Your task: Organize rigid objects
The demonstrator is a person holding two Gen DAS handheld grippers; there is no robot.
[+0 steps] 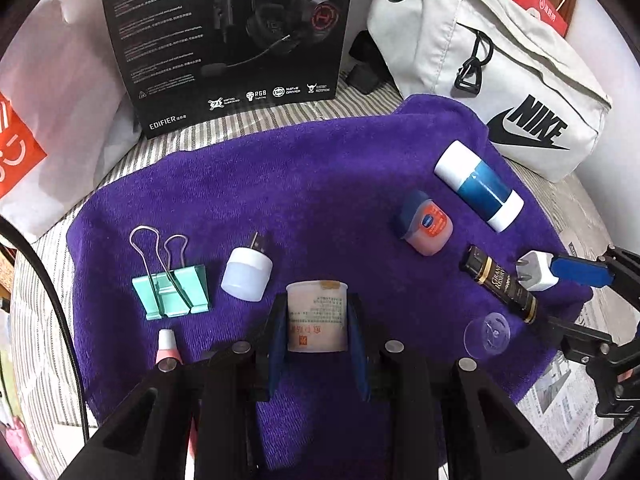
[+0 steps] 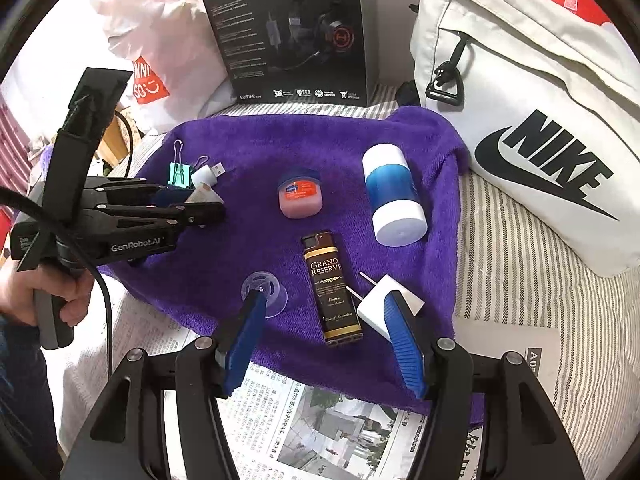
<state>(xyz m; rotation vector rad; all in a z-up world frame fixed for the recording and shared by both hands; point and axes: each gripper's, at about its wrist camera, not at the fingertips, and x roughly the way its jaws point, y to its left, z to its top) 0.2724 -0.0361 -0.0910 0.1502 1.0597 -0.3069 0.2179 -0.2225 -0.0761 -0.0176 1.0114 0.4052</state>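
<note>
On a purple towel (image 1: 320, 168), a mint binder clip (image 1: 170, 290) lies far left. The left hand-held gripper (image 1: 316, 324) clamps a pale labelled jar (image 1: 316, 320), its base hidden. At right, the right hand-held gripper (image 2: 324, 316) gapes wide, one finger partly covering a white plug (image 2: 380, 304).

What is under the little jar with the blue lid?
The little jar sits on the purple towel, which lies over striped bedding and newspaper. What is beneath the towel right under the jar is covered, so it cannot be seen.
</note>
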